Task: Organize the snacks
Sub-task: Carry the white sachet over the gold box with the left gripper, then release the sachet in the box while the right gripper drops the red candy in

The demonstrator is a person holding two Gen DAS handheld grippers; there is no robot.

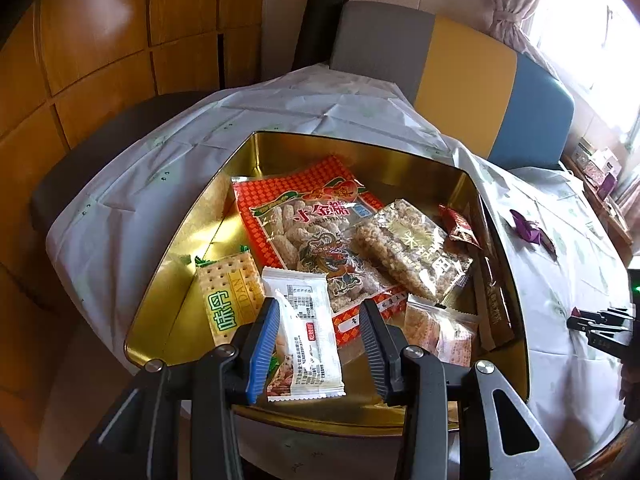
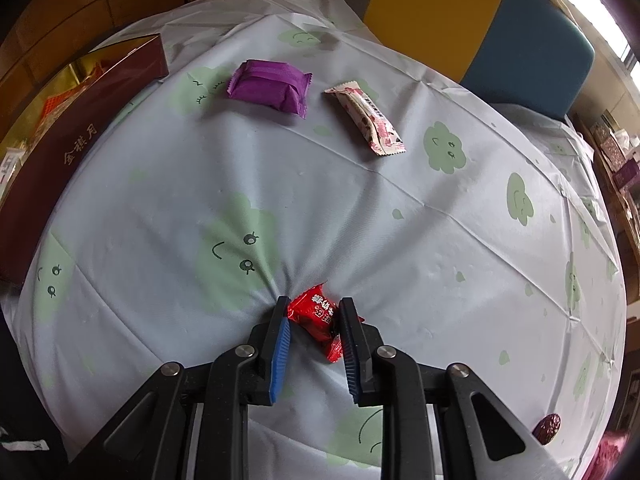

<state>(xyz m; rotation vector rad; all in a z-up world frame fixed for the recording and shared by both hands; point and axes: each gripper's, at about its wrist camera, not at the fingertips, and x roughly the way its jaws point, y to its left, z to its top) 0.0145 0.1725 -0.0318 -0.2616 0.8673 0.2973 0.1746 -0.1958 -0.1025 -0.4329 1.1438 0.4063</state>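
In the left wrist view a gold tin box holds several snack packets. My left gripper is open above its near side, with a white snack bar packet lying loose between the fingers, against the blue pad. In the right wrist view my right gripper is low on the tablecloth, its jaws close around a small red snack packet that rests on the cloth; the cloth puckers at the fingertips. A purple packet and a pink-white bar lie farther off on the table.
The tin's dark red outer wall stands at the left of the right wrist view. A dark red date-like item lies near the right table edge. A grey, yellow and blue bench stands behind the table. The purple packet also shows beyond the tin.
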